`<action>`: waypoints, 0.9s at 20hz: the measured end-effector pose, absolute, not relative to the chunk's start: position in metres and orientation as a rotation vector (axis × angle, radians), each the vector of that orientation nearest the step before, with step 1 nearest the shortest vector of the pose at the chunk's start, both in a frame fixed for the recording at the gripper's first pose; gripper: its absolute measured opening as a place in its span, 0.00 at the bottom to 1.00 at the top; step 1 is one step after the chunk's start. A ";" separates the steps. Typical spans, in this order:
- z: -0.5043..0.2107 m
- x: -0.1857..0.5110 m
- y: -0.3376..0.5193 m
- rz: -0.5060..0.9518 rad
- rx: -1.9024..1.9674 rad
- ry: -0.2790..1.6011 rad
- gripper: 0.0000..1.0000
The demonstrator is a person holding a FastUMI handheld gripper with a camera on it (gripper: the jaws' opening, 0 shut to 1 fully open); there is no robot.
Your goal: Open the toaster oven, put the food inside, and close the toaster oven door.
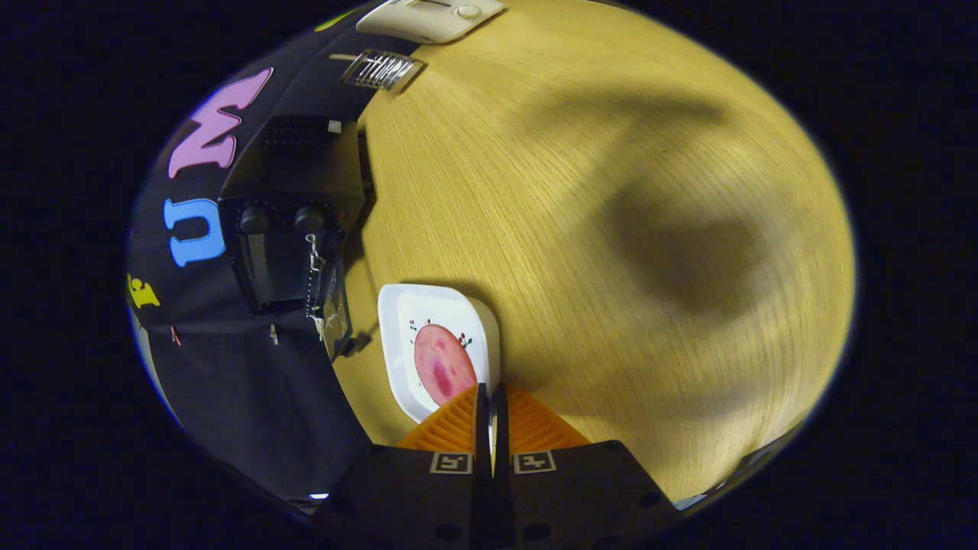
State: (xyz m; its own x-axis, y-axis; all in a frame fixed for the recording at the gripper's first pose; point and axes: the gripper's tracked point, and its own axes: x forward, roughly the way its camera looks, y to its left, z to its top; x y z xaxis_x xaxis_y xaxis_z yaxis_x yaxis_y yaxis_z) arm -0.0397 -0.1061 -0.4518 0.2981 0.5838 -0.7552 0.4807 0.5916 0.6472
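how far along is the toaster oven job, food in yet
Nothing looks done yet. The pink food lies on the white plate on the wooden table, just ahead of the gripper, whose fingers are together and hold nothing. The toaster oven beyond looks shut. Opening, loading and closing all remain.

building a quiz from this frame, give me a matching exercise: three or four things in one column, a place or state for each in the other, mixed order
Things:
1. toaster oven
2. pink food
3. white plate
4. gripper

Places or states:
A. fingers together over the plate's near edge
B. lying on the plate
C. against the booth wall
D. on the wooden table between oven and fingers

Pairs: 1-C, 2-B, 3-D, 4-A
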 end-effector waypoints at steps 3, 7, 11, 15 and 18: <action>-0.420 -0.041 -0.103 0.078 1.127 1.197 0.05; -0.393 -0.038 -0.080 0.058 1.237 1.084 0.05; -0.397 -0.024 -0.034 0.051 1.248 1.064 0.05; -0.386 0.000 0.023 0.091 1.304 1.041 0.05; -0.384 0.021 0.054 0.072 1.330 1.031 0.05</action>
State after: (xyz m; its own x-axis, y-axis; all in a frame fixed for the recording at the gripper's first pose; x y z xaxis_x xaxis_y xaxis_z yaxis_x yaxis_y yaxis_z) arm 0.0209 0.0545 -0.3840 0.5810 0.5803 -0.5706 0.4958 0.3037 0.8136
